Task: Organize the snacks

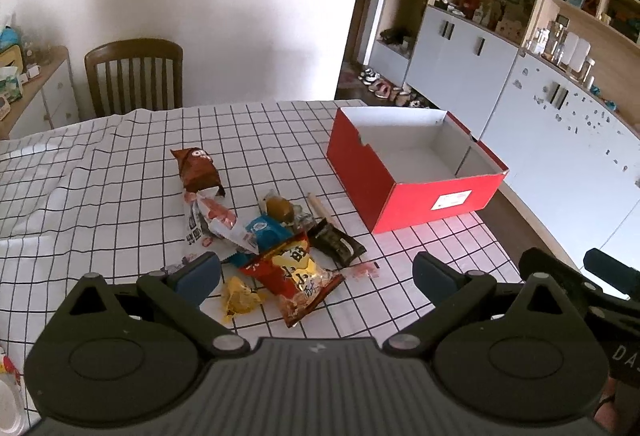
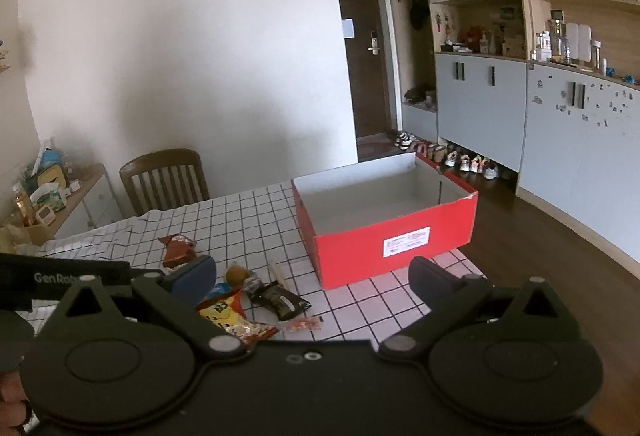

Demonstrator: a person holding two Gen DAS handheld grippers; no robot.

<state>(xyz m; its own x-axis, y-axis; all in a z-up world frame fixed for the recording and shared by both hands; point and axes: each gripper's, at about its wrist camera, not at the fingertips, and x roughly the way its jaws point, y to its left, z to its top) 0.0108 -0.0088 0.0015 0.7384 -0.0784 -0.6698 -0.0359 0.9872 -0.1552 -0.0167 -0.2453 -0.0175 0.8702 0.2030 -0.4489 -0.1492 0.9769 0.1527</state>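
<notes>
A heap of snack packets lies on the checked tablecloth (image 1: 100, 172): a brown packet (image 1: 198, 170), a red-and-yellow chip bag (image 1: 298, 276), a blue packet (image 1: 266, 232), a black packet (image 1: 338, 242) and a small yellow packet (image 1: 240, 298). An empty red box (image 1: 416, 172) stands to their right; it also shows in the right wrist view (image 2: 384, 236). My left gripper (image 1: 316, 274) is open and empty, just above the near side of the heap. My right gripper (image 2: 312, 278) is open and empty, held above the table between the heap and the box.
A wooden chair (image 1: 134, 76) stands at the table's far edge. A sideboard with clutter (image 1: 28, 84) is at the far left. Grey cabinets (image 1: 552, 116) and shoes on the floor (image 1: 384, 86) are to the right, past the table's edge.
</notes>
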